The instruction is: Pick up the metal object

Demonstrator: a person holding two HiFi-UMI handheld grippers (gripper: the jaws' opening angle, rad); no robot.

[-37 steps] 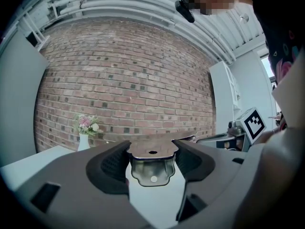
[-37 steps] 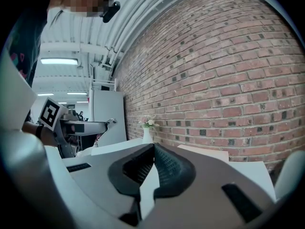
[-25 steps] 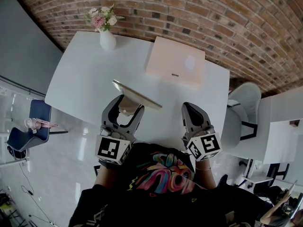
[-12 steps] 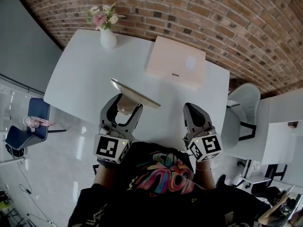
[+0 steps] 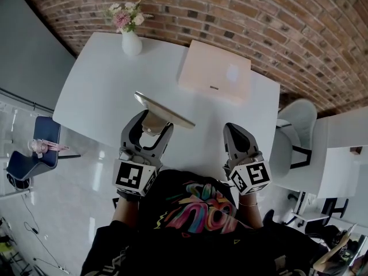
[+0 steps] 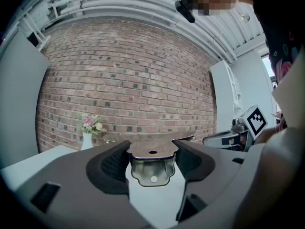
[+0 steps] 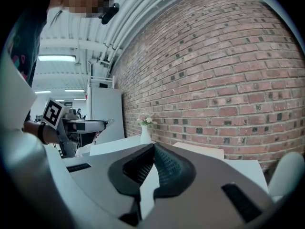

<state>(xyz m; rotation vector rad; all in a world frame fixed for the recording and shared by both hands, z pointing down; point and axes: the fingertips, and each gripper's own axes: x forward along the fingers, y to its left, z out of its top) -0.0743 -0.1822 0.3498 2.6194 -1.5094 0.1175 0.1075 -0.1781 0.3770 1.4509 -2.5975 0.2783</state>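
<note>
The metal object (image 5: 164, 111) is a flat shiny plate with a folded bracket foot, held above the near edge of the white table (image 5: 103, 85). My left gripper (image 5: 150, 123) is shut on its bracket; in the left gripper view the bracket (image 6: 152, 163) sits clamped between the two dark pads, with the plate stretching away level above it. My right gripper (image 5: 234, 132) hovers at the table's near right edge, shut with nothing in it; its pads (image 7: 162, 168) meet at the tips in the right gripper view.
A closed pinkish laptop (image 5: 214, 73) lies at the back right of the table. A white vase with flowers (image 5: 130, 36) stands at the back left. A grey chair (image 5: 293, 137) is to the right, a blue chair (image 5: 35, 154) to the left, brick wall behind.
Both grippers have hardly moved; the left one with the metal object has drifted very slightly towards the table.
</note>
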